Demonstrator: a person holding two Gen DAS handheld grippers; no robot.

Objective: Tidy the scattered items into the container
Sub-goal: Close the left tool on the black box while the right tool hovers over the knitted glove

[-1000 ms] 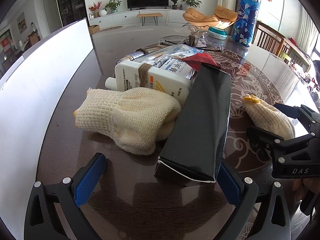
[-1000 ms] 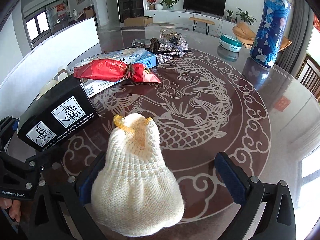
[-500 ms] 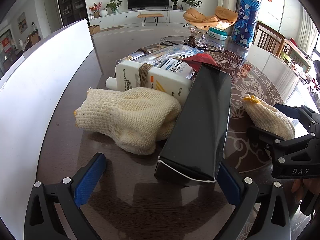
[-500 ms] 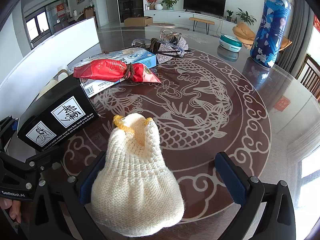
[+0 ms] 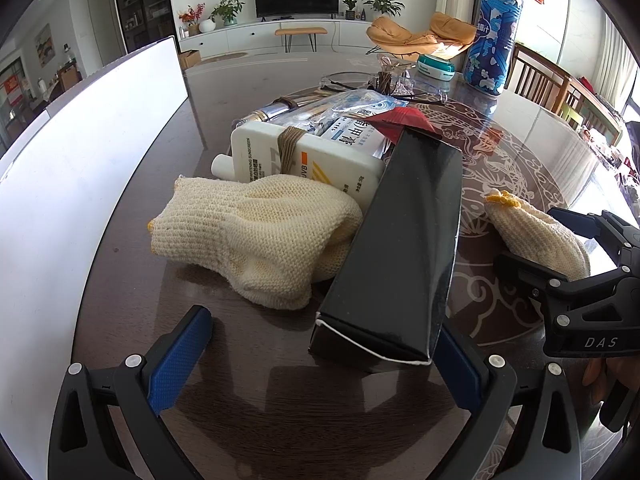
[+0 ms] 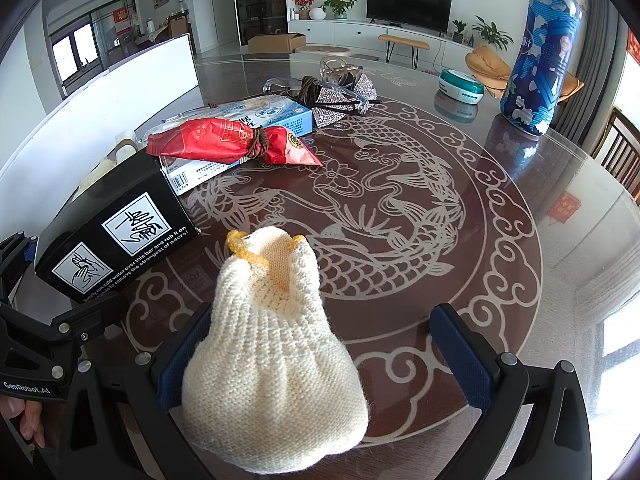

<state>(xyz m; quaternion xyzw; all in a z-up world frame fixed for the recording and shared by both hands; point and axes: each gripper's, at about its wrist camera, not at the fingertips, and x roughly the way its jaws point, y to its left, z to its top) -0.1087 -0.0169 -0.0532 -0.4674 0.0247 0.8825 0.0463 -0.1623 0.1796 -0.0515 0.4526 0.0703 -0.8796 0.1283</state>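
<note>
The left gripper (image 5: 316, 364) is released, its blue-padded fingers (image 5: 178, 354) spread wide just above the dark table (image 5: 248, 400). The near end of a black box (image 5: 400, 248) sits between them, close to the pad at 4 o'clock, but it cannot be told if that pad touches the box. At 10 o'clock from the box lies a cream knitted glove (image 5: 256, 236), partly under the box's long side. Behind the glove, at 12 o'clock, is a white sunscreen bottle (image 5: 304, 160) with a brown cord around it, and further behind are a plastic-wrapped blue and white carton (image 5: 352, 124) and a red packet (image 5: 400, 118). The white container (image 5: 72, 184) stands along the table edge at 9 o'clock, and its inside is not visible. In the right wrist view, the right gripper (image 6: 324, 356) is also released, the two fingers far apart. A second cream glove (image 6: 272, 364) with a yellow cuff lies between them, much closer to the finger at 8 o'clock and covering most of it; the finger at 4 o'clock is well apart from it. The glove rests on the fish pattern of the table. At 10 o'clock from it is the black box, with the red packet lying on the blue carton behind. Far at 1 o'clock stands a tall blue can (image 6: 540, 60), and near it a small teal round tin (image 6: 460, 86).
</note>
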